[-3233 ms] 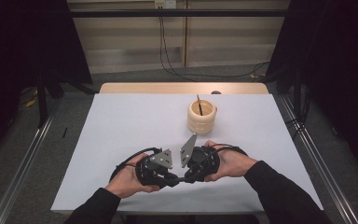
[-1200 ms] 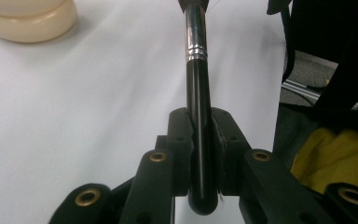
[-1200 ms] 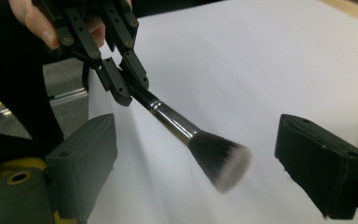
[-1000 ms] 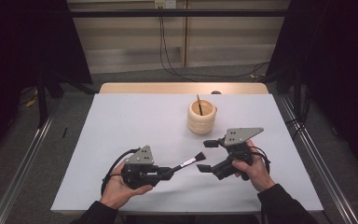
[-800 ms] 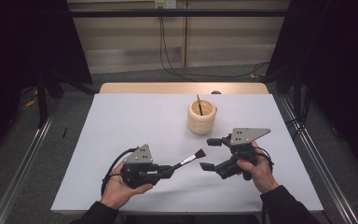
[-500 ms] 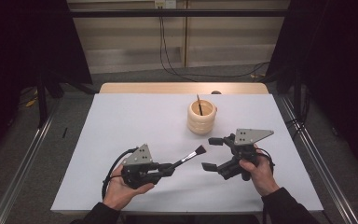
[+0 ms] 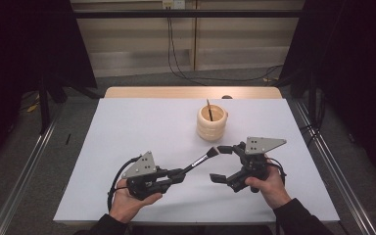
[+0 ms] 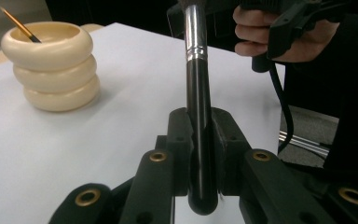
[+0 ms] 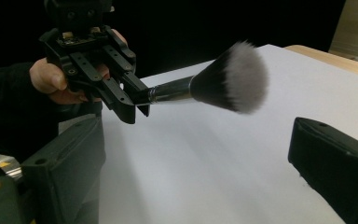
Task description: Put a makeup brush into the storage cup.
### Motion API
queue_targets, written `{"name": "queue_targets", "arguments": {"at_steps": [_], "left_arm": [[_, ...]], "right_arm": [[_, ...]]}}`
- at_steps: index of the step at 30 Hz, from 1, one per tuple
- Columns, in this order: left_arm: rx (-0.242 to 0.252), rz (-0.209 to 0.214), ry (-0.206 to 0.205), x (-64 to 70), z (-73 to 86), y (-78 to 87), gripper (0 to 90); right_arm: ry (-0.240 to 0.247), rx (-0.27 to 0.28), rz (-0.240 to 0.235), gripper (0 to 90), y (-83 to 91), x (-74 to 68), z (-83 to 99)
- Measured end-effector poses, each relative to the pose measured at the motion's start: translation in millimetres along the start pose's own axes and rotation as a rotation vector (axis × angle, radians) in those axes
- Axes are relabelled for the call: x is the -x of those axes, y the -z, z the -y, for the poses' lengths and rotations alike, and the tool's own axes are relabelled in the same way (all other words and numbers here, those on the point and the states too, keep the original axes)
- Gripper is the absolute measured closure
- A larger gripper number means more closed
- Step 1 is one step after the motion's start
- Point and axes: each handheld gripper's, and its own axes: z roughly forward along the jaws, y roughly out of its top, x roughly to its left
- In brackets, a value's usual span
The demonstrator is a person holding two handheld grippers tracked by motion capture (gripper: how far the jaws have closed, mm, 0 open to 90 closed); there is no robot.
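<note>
**Left claw is holding a brush out toward the open right claw**

The left claw (image 7: 178, 174) is squeezing the black handle of a brush (image 7: 201, 159). In the left gripper view, the two black jaws are pressing on the handle from both sides, near its rounded end. The brush is sticking out from the claw, up and to the right in the high view, above the white surface (image 7: 142, 127). Its silver neck and fluffy head are pointing at the right claw (image 7: 221, 164).

The right claw is standing wide open and is holding nothing. In the right gripper view, its two jaws are sitting far apart at the bottom corners, and the fluffy brush head (image 9: 235, 77) is floating in the air between and beyond them. The head is dark near the neck and pale at the tips.

A cream cup (image 7: 211, 122) made of three round rings is sitting on the surface behind the brush, near the middle. A thin stick (image 7: 209, 110) is leaning inside it. Both hands are resting close to the front edge of the surface.
</note>
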Motion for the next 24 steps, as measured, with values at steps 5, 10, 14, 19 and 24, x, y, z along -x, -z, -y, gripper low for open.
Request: {"name": "queue_targets", "arguments": {"at_steps": [5,10,14,19,24], "left_arm": [[0.007,0.009,0.003,0.3,2.3,-2.7,79.4],[0.040,0.026,0.011,1.0,3.1,-4.9,79.4],[0.044,0.035,0.009,1.2,3.1,-6.5,79.5],[0.032,0.045,0.010,1.7,4.3,-9.2,79.4],[0.030,0.048,0.011,1.6,7.1,-12.7,79.4]], "right_arm": [[-0.024,-0.020,0.012,3.0,-3.7,-0.5,1.4],[-0.031,-0.016,-0.013,16.1,-5.8,-0.6,0.9],[-0.026,0.000,-0.052,27.1,-8.5,-1.2,0.7],[-0.031,0.036,-0.064,32.6,-8.4,-0.4,-0.7],[-0.052,0.052,-0.099,42.8,-8.1,1.7,-0.3]]}}
